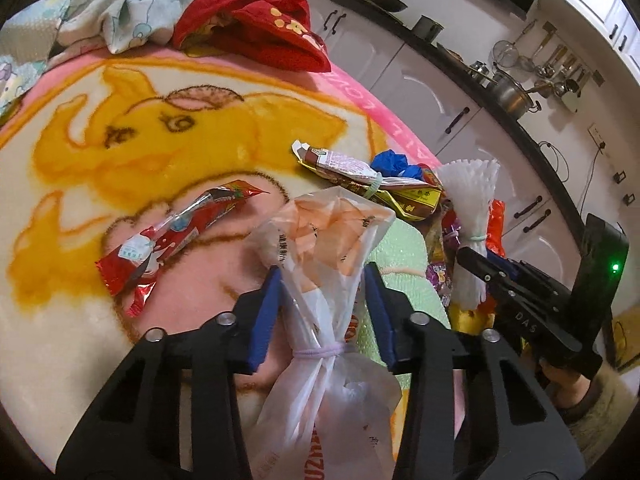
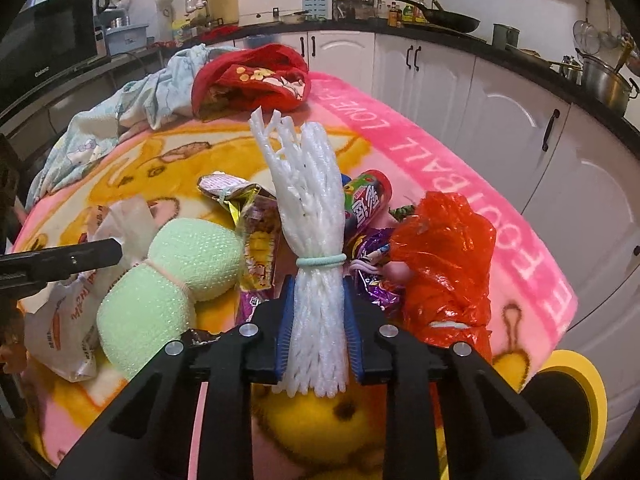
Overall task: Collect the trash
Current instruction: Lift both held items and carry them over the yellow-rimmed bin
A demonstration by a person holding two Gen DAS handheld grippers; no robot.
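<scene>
A translucent plastic bag [image 1: 320, 264], tied with a pale band, is gripped between the jaws of the left gripper [image 1: 325, 280], whose blue pads press its sides, at 6 o'clock in the left wrist view. A white foam net bundle [image 2: 316, 280], bound by a mint hair tie [image 2: 320, 261], is clamped in the jaws of the right gripper [image 2: 318, 320]. Both bundles lie over a pink cartoon blanket [image 2: 460, 168]. A green bubble-wrap roll [image 2: 172, 280] is seen at 9 o'clock of the net bundle, a red plastic bag [image 2: 444, 256] at 3 o'clock. In the left wrist view, a red snack wrapper [image 1: 168, 236] lies at 9 o'clock of the held bag
</scene>
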